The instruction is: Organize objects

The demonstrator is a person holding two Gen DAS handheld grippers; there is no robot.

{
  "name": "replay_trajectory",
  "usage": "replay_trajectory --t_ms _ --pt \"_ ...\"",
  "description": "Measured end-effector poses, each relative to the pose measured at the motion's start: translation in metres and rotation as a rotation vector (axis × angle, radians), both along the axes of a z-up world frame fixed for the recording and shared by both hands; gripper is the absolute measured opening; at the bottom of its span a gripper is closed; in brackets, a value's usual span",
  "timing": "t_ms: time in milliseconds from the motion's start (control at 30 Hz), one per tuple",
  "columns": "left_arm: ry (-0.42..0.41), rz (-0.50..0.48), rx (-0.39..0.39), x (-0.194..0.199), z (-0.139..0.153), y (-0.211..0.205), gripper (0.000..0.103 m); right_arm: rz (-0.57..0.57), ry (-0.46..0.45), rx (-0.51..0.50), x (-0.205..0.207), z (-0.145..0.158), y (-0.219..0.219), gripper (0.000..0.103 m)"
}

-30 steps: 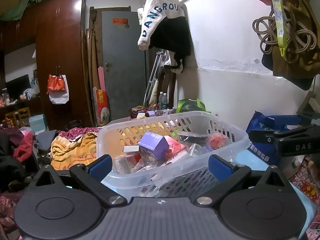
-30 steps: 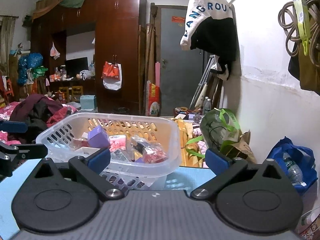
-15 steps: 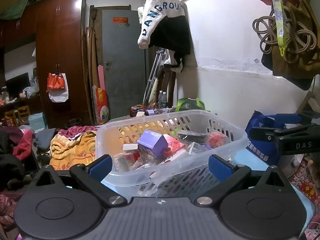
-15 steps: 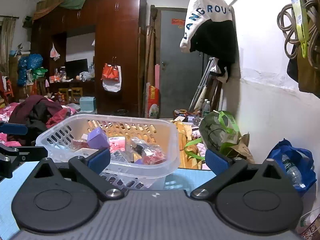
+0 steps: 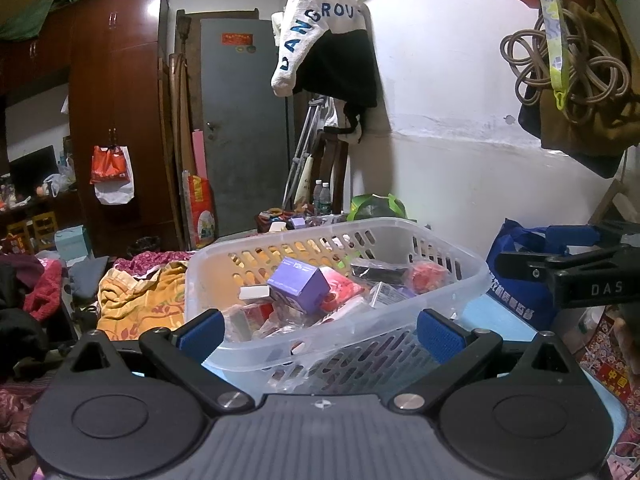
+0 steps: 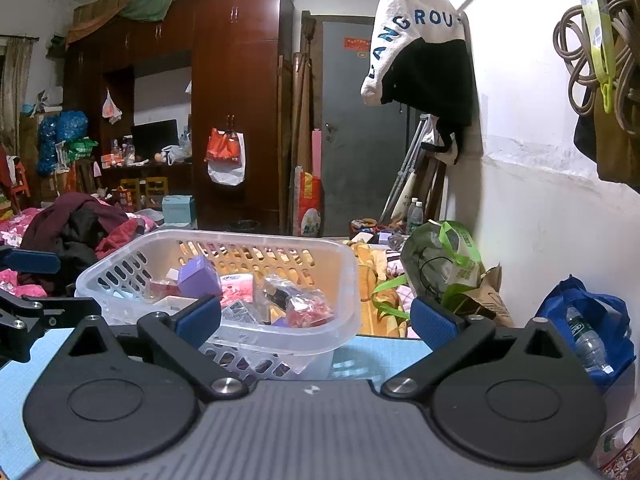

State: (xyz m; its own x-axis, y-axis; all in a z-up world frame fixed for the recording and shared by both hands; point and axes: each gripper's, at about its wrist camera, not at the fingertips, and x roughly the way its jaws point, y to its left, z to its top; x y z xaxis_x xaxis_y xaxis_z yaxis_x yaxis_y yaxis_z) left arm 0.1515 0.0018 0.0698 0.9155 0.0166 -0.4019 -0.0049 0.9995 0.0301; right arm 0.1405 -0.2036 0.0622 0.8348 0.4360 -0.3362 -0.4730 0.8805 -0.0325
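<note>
A clear plastic basket (image 5: 460, 280) sits on a light blue table (image 5: 504, 316), filled with several small packets and a purple box (image 5: 298, 286). My left gripper (image 5: 320, 330) is open and empty, its blue pads level with the basket's near rim. In the right wrist view the basket (image 6: 348, 276) is ahead and left, with the purple box (image 6: 199, 278) inside. My right gripper (image 6: 316, 316) is open and empty, just short of the basket's near right corner. The right gripper also shows at the right edge of the left wrist view (image 5: 568, 254).
A blue bag (image 6: 588, 320) with a water bottle and a green bag (image 6: 444, 264) stand by the white wall on the right. Clothes and an orange blanket (image 5: 132, 300) lie behind the basket. A wardrobe (image 6: 236, 112) and grey door (image 5: 244, 128) are at the back.
Both grippers have shifted very slightly; the basket sits a touch lower and nearer in both views. Nothing was grasped or released.
</note>
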Motion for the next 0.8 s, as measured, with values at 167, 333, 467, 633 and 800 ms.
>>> replay_trajectory --t_ms 167,333,467,633,800 --pt "0.005 -0.004 -0.002 0.0003 -0.0016 -0.0006 0.103 0.002 0.001 -0.003 -0.0004 0.0009 -0.0002 0.103" --pt "0.005 -0.004 -0.004 0.0004 -0.0021 -0.0015 0.103 0.003 0.001 -0.002 -0.0006 0.0008 -0.0002 0.103" --pt "0.003 -0.001 0.003 0.0001 -0.0022 -0.0016 0.103 0.005 0.002 -0.003 -0.0006 -0.0001 -0.0002 0.103" --pt "0.006 -0.002 0.001 0.0014 -0.0033 -0.0033 0.103 0.007 0.002 -0.004 -0.0007 -0.0023 0.0004 0.103" --pt "0.008 0.0 0.005 0.0024 -0.0042 -0.0028 0.103 0.006 0.006 -0.003 -0.0003 -0.0037 0.0004 0.103"
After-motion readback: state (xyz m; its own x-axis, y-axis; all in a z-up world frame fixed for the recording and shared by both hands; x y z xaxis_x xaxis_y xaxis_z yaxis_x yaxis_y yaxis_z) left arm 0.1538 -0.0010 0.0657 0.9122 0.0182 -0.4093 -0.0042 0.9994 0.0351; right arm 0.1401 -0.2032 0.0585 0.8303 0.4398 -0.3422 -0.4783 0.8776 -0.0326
